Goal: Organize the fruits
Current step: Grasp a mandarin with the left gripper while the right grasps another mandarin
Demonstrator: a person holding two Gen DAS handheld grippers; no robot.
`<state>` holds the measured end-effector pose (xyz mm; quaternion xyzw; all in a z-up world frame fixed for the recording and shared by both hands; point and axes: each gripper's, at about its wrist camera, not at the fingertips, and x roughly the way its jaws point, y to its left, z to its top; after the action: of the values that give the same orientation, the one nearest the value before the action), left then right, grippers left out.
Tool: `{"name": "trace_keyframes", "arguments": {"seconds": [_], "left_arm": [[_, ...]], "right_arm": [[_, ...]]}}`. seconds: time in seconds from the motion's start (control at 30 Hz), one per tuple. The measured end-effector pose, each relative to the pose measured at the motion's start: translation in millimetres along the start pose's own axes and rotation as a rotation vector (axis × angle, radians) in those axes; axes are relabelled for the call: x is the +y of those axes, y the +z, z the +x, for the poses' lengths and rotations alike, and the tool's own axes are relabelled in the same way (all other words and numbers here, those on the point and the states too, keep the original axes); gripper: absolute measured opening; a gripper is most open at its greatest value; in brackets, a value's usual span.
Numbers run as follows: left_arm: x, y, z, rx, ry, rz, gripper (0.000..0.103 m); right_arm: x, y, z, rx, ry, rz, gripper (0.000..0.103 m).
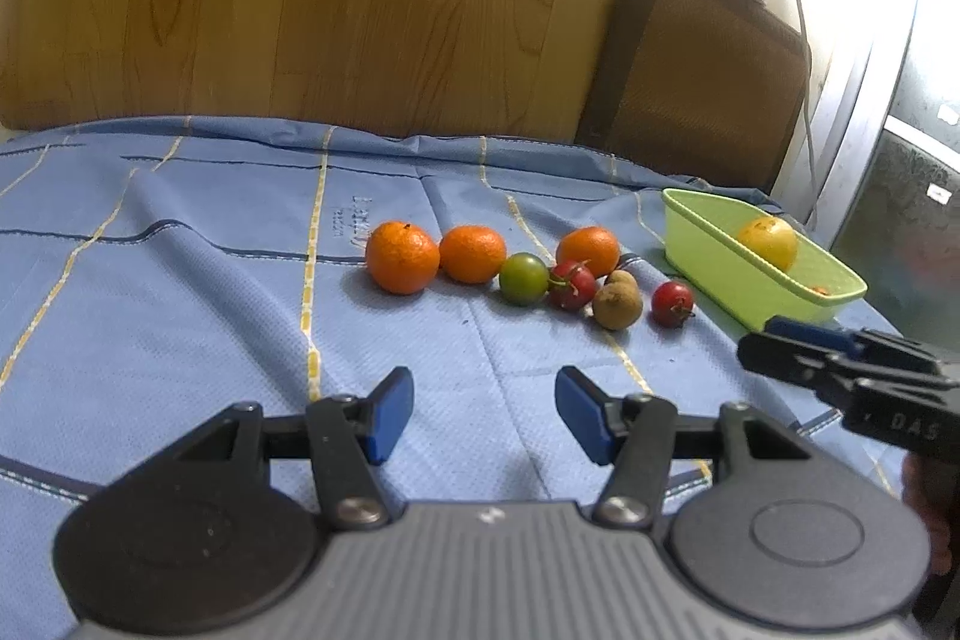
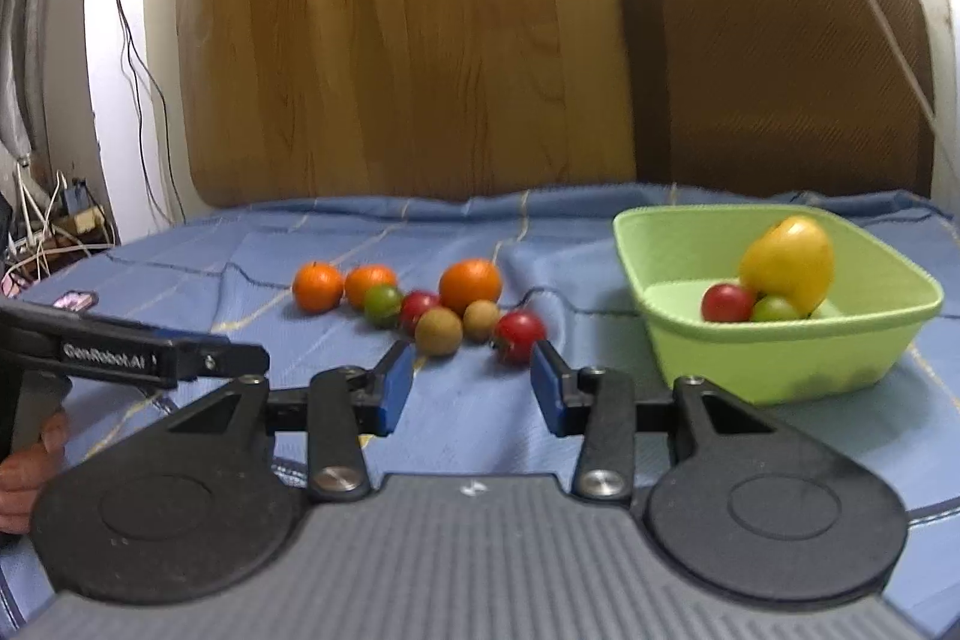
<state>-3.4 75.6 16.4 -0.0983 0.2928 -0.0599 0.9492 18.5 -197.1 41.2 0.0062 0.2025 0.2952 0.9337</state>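
Three oranges [image 1: 402, 265] [image 2: 470, 285], a green tomato [image 1: 523, 278] [image 2: 382, 305], two red tomatoes [image 1: 672, 303] [image 2: 519, 334] and two brown kiwis [image 1: 617, 305] [image 2: 438, 331] lie in a loose row on the blue cloth. A green basket [image 1: 720, 268] [image 2: 780, 370] at the right holds a yellow fruit [image 2: 787, 263], a red tomato [image 2: 727, 303] and a small green one [image 2: 775, 309]. My left gripper [image 1: 485, 412] is open and empty, short of the row. My right gripper [image 2: 473, 383] is open and empty, just short of the nearest red tomato.
A wooden board [image 2: 408, 58] and a brown chair back [image 2: 774, 70] stand behind the table. Cables [image 2: 48, 220] hang at the far left. The right gripper shows in the left wrist view [image 1: 840, 370], next to the basket.
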Motion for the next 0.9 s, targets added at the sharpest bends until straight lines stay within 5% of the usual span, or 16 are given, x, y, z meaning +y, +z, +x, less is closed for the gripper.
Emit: {"name": "trace_keyframes", "arguments": {"seconds": [0.37, 0.47, 0.73, 0.9], "left_arm": [[14, 38, 18, -0.041, 0.080, 0.091, 0.054], [22, 50, 34, -0.009, 0.052, 0.108, 0.059], [33, 61, 66, 0.046, 0.024, 0.143, 0.059], [34, 59, 74, 0.078, 0.002, 0.164, 0.057]], "right_arm": [[4, 4, 21, 0.079, 0.024, -0.030, 0.046], [8, 9, 27, 0.084, 0.027, -0.050, 0.046], [43, 32, 55, 0.056, 0.124, -0.274, 0.046], [26, 69, 95, 0.155, 0.213, -0.150, 0.044]]}}
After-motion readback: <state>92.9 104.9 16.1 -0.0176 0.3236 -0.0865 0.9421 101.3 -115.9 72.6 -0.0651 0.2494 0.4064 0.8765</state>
